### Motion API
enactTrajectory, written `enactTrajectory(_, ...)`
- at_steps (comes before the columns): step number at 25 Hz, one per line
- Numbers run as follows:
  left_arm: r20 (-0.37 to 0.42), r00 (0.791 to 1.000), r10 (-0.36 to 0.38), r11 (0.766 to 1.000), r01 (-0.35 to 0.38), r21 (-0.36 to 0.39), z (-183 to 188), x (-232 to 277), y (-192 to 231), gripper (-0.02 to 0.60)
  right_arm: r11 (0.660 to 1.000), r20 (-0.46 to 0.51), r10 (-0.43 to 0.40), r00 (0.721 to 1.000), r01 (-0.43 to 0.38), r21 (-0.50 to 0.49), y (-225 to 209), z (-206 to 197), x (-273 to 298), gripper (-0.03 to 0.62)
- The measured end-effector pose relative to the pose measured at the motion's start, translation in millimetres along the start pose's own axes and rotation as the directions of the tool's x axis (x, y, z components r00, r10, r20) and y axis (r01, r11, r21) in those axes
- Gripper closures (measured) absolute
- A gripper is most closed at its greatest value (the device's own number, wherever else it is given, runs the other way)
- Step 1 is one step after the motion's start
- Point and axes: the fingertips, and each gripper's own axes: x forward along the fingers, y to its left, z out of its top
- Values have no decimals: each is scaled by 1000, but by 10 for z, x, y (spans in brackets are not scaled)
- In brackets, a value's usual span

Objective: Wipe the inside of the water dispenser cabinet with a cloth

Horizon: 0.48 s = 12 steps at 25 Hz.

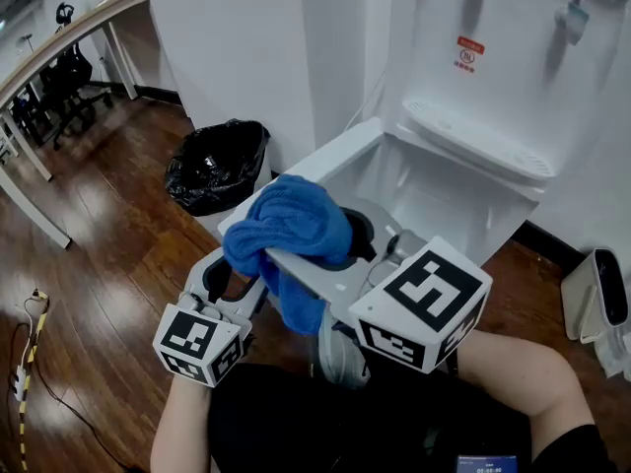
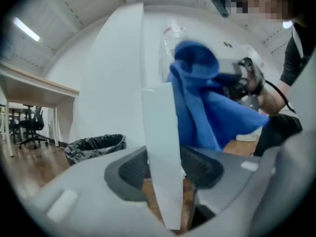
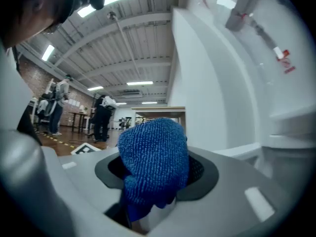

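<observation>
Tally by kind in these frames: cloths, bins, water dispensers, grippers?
blue cloth: 1
black-bagged bin: 1
water dispenser: 1
grippers: 2 (left gripper clamped on the cabinet door, right gripper holding the blue cloth)
Total: 5

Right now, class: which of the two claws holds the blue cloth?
The right claw: the blue cloth is bunched between its jaws, whereas the left claw clamps the white cabinet door.

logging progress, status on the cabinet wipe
Left gripper shut on cabinet door edge. Right gripper shut on blue cloth, at the door, not yet inside cabinet. Black-bagged bin stands beside the door.
</observation>
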Motion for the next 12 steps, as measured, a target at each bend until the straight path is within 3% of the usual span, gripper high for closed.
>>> enactTrajectory(3, 10, 1000, -18, 1000, 18, 6, -25, 24, 3, 374, 980, 5, -191, 982, 190, 62, -812, -79, -221, 362)
enactTrajectory(6, 3, 1000, -15, 1000, 15, -1, -18, 39, 10, 374, 945, 10, -318, 948, 315, 91, -1383, -226, -437, 362)
enactTrajectory(10, -26, 999, -25, 1000, 25, 4, -109, 57, 7, 374, 859, 16, -496, 868, 488, 153, -1871, -454, -708, 362)
enactTrajectory(12, -39, 999, -24, 1000, 24, 1, -135, 62, 11, 374, 831, 34, -541, 840, 528, 176, -1956, -490, -747, 361)
